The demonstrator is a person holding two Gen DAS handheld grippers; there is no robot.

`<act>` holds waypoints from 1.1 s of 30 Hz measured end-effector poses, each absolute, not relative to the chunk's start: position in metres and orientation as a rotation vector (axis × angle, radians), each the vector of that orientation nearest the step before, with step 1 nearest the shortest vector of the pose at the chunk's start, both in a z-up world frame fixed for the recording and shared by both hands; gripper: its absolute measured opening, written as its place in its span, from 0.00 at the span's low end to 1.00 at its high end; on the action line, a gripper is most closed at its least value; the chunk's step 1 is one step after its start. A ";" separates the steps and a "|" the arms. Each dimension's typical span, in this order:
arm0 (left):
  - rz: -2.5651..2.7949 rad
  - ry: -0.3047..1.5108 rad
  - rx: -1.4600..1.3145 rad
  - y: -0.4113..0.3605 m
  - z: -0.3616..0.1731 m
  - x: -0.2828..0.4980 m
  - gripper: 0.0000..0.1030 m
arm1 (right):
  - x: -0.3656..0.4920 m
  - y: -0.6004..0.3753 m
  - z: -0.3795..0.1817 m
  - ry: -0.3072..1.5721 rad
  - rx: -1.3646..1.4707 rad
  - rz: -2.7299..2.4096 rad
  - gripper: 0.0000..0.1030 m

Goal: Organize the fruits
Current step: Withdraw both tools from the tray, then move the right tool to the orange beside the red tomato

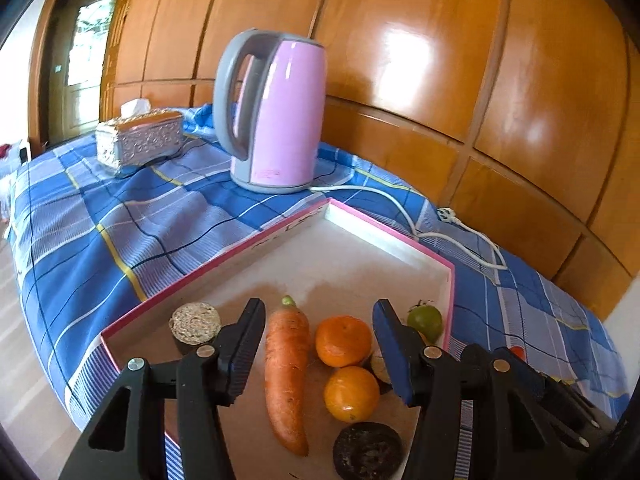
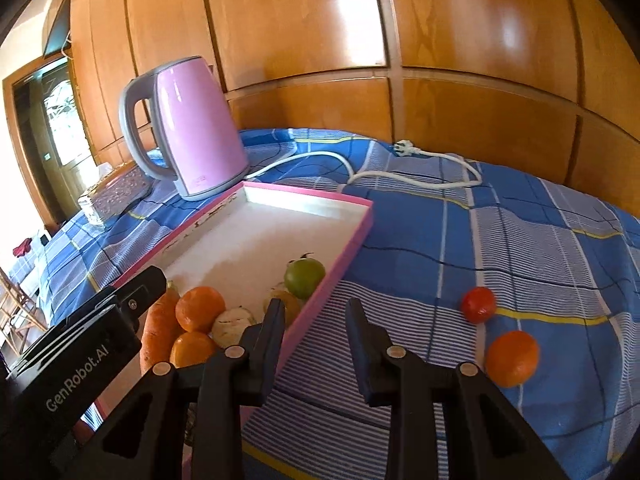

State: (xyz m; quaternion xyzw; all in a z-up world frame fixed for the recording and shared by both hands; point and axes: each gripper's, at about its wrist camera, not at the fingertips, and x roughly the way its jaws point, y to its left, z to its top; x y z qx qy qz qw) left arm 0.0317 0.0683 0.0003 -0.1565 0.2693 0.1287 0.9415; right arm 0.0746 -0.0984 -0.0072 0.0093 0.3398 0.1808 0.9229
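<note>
A pink-rimmed white tray point(image 1: 400, 248) holds a carrot point(image 1: 286, 372), two oranges point(image 1: 343, 340) point(image 1: 351, 394), a green tomato point(image 1: 426, 320), a pale cut round piece point(image 1: 195, 322) and a dark round piece point(image 1: 367, 450). My left gripper point(image 1: 320, 308) hangs open over the carrot and the oranges, gripping nothing. In the right wrist view my right gripper point(image 2: 316, 308) stands open above the tray's right rim point(image 2: 352, 240), nothing between its fingers. To its right, a red tomato point(image 2: 478, 304) and an orange point(image 2: 512, 358) lie on the blue checked cloth. The left gripper's body point(image 2: 92, 344) shows at the left.
A pink kettle point(image 1: 280, 116) stands behind the tray, its white cord and plug point(image 2: 404, 148) trailing over the cloth. A silver tissue box point(image 1: 138, 140) sits at the far left. Wooden wall panels close the back. The table edge drops off at the left.
</note>
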 end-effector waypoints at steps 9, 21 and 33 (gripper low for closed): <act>0.226 0.554 -0.290 0.060 0.002 0.031 0.55 | 0.070 -0.123 -0.003 0.708 0.069 0.289 0.33; 0.093 0.564 -0.214 0.032 0.004 0.031 0.55 | 0.065 -0.163 0.000 0.719 0.159 0.159 0.34; -0.053 0.577 -0.136 0.002 0.004 0.031 0.55 | 0.068 -0.213 -0.012 0.794 0.331 0.013 0.35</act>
